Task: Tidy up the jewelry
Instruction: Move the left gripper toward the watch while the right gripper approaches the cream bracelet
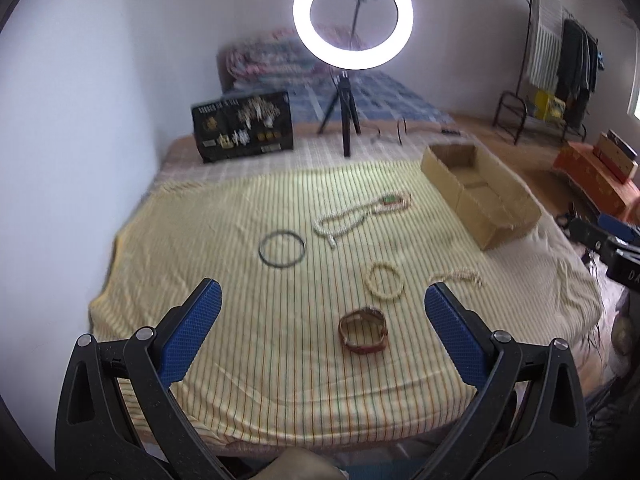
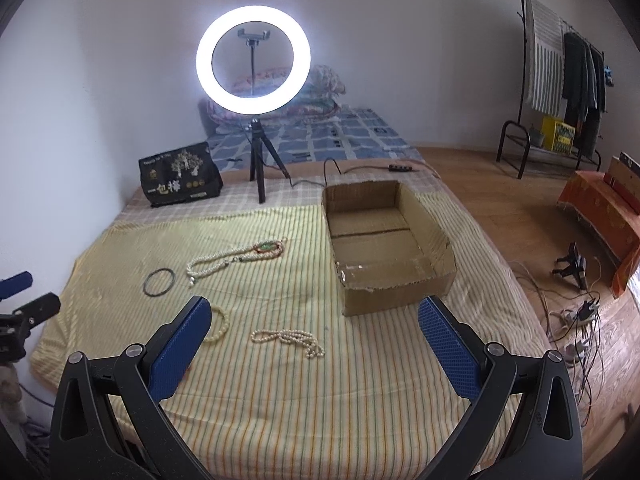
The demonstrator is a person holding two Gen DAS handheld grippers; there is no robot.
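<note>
While both grippers, left [image 1: 322, 312] & right [image 2: 314, 326], hover w/ jaws wide open & empty, the brown leather bracelet [image 1: 364, 331] lies on the striped bed cloth [image 1: 240, 340]; prob. light, semi-stiff — pinch across its band.

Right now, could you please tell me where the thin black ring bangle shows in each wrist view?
Left wrist view: the thin black ring bangle lies mid-frame, left of centre, on the striped yellow cloth.
Right wrist view: it lies at left.
Shared landmark: the white bead necklace just right of it.
</note>
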